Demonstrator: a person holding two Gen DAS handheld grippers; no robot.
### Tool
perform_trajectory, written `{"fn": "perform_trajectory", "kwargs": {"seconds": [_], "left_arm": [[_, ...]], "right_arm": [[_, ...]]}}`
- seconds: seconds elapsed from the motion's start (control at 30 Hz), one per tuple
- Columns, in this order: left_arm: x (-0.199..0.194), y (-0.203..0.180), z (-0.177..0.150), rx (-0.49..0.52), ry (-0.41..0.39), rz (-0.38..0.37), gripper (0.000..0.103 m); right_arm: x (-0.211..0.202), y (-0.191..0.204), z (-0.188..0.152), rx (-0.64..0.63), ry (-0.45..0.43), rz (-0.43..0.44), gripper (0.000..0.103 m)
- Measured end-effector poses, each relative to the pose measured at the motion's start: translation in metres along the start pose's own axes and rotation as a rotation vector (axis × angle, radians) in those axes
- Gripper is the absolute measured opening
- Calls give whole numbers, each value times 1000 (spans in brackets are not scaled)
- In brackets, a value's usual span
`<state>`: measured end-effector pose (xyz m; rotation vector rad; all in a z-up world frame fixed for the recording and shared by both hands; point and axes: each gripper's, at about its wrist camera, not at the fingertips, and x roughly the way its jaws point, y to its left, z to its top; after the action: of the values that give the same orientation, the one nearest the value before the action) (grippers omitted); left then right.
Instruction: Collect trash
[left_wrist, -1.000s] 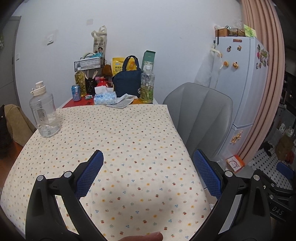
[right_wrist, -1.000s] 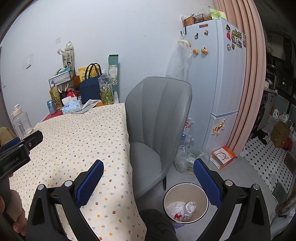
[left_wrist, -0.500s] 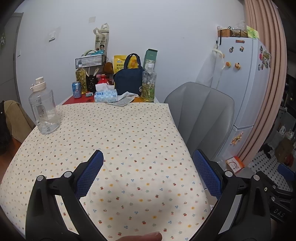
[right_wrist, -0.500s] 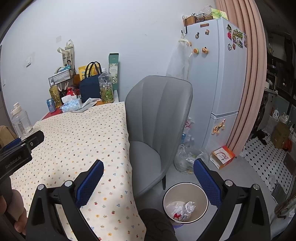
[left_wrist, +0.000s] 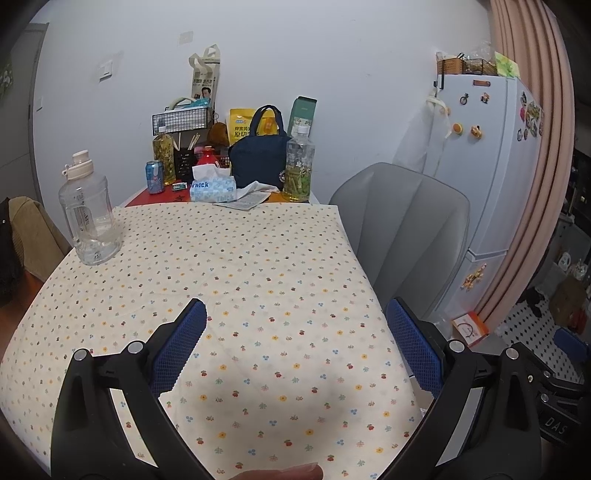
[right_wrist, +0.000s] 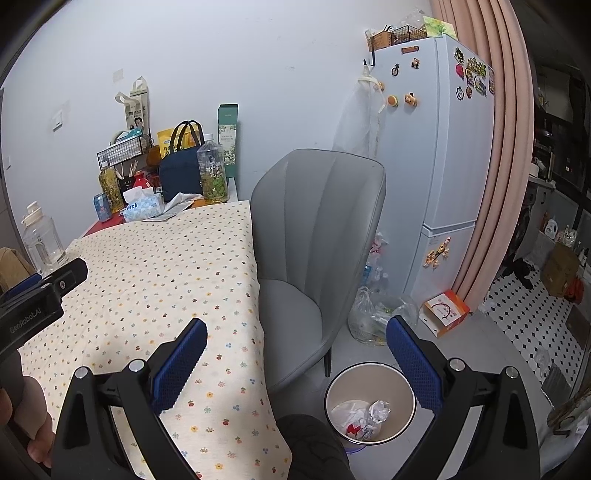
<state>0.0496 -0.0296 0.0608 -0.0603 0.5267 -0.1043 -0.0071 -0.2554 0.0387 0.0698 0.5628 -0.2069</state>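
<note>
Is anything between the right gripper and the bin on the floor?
Nothing visible blocks it. The right gripper is open and empty above the table edge; the bin stands open on the floor beside the grey chair, with crumpled trash already inside.

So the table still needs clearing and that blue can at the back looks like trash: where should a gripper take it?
Grip the blue can across its round body, coming in level from the front: it stands upright, and a bottle crowds it behind. Both grippers are open.
</note>
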Motion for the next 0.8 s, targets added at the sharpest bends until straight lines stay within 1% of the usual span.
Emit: {"fn": "perform_trajectory", "kwargs": {"seconds": [0.8], "left_arm": [[0, 5, -2, -4, 0, 7, 97]], "right_arm": [[1, 0, -2, 0, -1, -1, 95]]}}
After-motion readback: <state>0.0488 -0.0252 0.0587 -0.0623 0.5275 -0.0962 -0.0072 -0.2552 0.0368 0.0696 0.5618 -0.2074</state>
